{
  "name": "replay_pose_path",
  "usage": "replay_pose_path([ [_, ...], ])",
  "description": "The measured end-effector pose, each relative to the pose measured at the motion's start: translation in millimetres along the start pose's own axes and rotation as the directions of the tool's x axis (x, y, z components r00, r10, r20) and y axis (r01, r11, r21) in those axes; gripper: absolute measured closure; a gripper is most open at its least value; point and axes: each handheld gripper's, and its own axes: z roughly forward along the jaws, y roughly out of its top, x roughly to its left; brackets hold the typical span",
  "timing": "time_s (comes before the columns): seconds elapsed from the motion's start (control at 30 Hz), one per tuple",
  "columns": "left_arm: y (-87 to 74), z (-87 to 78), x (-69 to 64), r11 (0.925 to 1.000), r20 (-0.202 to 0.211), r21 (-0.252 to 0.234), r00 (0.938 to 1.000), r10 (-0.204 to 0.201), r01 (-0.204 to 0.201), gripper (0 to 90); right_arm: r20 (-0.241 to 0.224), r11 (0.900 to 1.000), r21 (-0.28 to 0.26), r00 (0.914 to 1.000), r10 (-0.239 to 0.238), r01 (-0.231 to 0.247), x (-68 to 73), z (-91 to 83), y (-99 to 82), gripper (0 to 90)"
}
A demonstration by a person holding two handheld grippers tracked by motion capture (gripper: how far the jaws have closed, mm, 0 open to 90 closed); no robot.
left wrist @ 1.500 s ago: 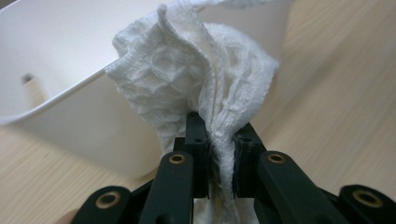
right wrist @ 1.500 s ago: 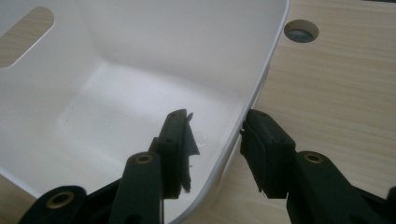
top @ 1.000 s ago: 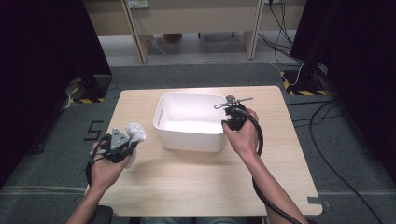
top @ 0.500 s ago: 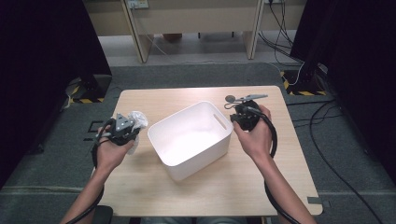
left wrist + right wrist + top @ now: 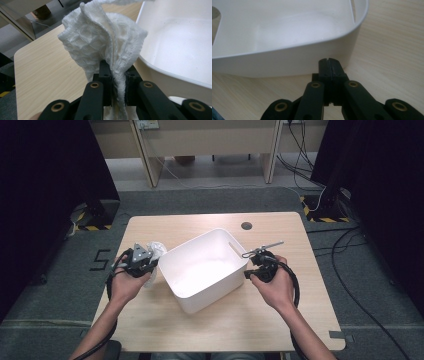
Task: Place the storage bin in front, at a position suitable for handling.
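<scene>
A white plastic tub [image 5: 202, 270] stands cornerwise on the wooden table [image 5: 280, 320], and I see nothing inside it. My left gripper [image 5: 146, 265] hovers by the tub's left wall, shut on a white waffle-weave cloth [image 5: 156, 249]. In the left gripper view the cloth [image 5: 105, 42] bunches up above the left gripper [image 5: 117, 72], with the tub [image 5: 180, 47] close on the right. My right gripper [image 5: 251, 270] is just off the tub's right wall. In the right gripper view the right gripper [image 5: 329, 65] has its jaws pressed together with nothing between them, a short way from the tub wall [image 5: 287, 62].
A small round hole [image 5: 246, 226] sits in the table top behind the tub. Bare wood lies in front of the tub and at the right. Black cables [image 5: 345, 265] trail over the grey floor to the right of the table.
The tub has swung from square-on to cornerwise and slid nearer. My right gripper has drawn back from its rim towards the near side. The left gripper has shifted slightly towards the tub with the cloth.
</scene>
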Motion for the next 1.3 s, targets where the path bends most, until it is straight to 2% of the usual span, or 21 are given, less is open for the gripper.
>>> replay_pose_path([
  [0.1, -2.0, -0.2, -1.8, 1.0, 0.01, -0.004, 0.9999, 0.006, -0.006, 79.7, -0.002, 0.9998, -0.002, 0.9998, -0.02, 0.02, 1.9, 5.7, 9.1, 88.9],
  [0.13, -2.9, 0.3, -1.9, 0.9999, 0.026, -0.016, 0.9996, 0.006, -0.006, 79.7, 0.0, 0.9997, -0.007, 0.9997, -0.023, 0.023, 1.3, 7.4, 10.9, 89.0],
  [0.2, -3.8, 0.5, -2.5, 0.9998, 0.028, -0.019, 0.9996, 0.01, -0.009, 79.7, -0.001, 0.9997, -0.015, 0.9998, -0.019, 0.019, -0.4, 11.4, 16.2, 89.0],
  [0.27, -3.4, 1.2, -4.5, 0.9996, 0.046, -0.019, 0.9987, 0.021, -0.02, 79.7, 0.019, 0.9992, -0.031, 0.9995, -0.026, 0.026, -2.1, 16.1, 23.9, 88.8],
  [0.3, -2.7, 1.6, -6.0, 0.9988, 0.046, -0.031, 0.9982, 0.039, -0.038, 79.7, 0.022, 0.9991, -0.034, 0.9995, -0.023, 0.024, -2.7, 17.6, 26.6, 88.8],
  [0.33, -1.9, 1.3, -10.2, 0.9983, 0.057, -0.033, 0.9971, 0.05, -0.048, 79.7, 0.022, 0.9989, -0.042, 0.9996, -0.02, 0.021, -2.9, 19.8, 30.4, 88.9],
  [0.37, -1.9, 0.7, -14.3, 0.999, 0.068, -0.027, 0.997, 0.038, -0.036, 79.8, 0.033, 0.9986, -0.047, 0.9992, -0.021, 0.023, -1.6, 22.8, 35.4, 89.0],
  [0.4, -0.9, 0.6, -17.4, 0.9978, 0.069, -0.036, 0.9959, 0.058, -0.055, 79.8, 0.039, 0.9983, -0.052, 0.999, -0.024, 0.026, -0.5, 24.7, 38.5, 89.2],
  [0.5, 1.3, 0.5, -29.8, 0.9979, 0.095, -0.033, 0.9938, 0.058, -0.055, 79.7, 0.043, 0.9972, -0.066, 0.9986, -0.032, 0.035, 5.9, 31.2, 50.1, 89.4],
  [0.63, 5.5, 4.0, -36.1, 0.9978, 0.088, -0.033, 0.9943, 0.061, -0.058, 79.7, 0.062, 0.9973, -0.07, 0.9979, -0.019, 0.023, 8.7, 40.9, 58.7, 88.2],
  [0.83, 4.0, 2.4, -38.0, 0.997, 0.07, -0.034, 0.995, 0.071, -0.069, 79.6, 0.076, 0.9948, -0.096, 0.9962, 0.042, -0.035, 4.2, 35.1, 55.0, 80.6],
  [0.93, -2.0, -5.2, -41.2, 0.9968, 0.069, -0.041, 0.9951, 0.071, -0.069, 79.5, 0.067, 0.9874, -0.152, 0.9964, 0.052, -0.042, 7.2, 21.9, 51.9, 76.5],
  [1.03, -9.0, -14.2, -46.9, 0.9965, 0.074, -0.051, 0.9949, 0.069, -0.066, 79.5, 0.048, 0.9814, -0.187, 0.9974, 0.055, -0.045, 12.5, 12.8, 49.9, 72.1],
  [1.1, -11.9, -18.4, -51.5, 0.9958, 0.077, -0.054, 0.994, 0.078, -0.074, 79.5, 0.031, 0.9812, -0.187, 0.9981, 0.054, -0.048, 17.7, 11.2, 48.0, 69.9],
  [1.17, -14.3, -23.0, -57.0, 0.9948, 0.081, -0.065, 0.9932, 0.084, -0.078, 79.5, 0.035, 0.9838, -0.175, 0.9983, 0.046, -0.039, 20.8, 13.1, 45.5, 68.3],
  [1.3, -16.7, -31.4, -68.4, 0.9925, 0.097, -0.081, 0.9903, 0.099, -0.092, 79.5, 0.047, 0.9868, -0.153, 0.9971, 0.059, -0.051, 23.2, 20.1, 38.6, 67.1],
])
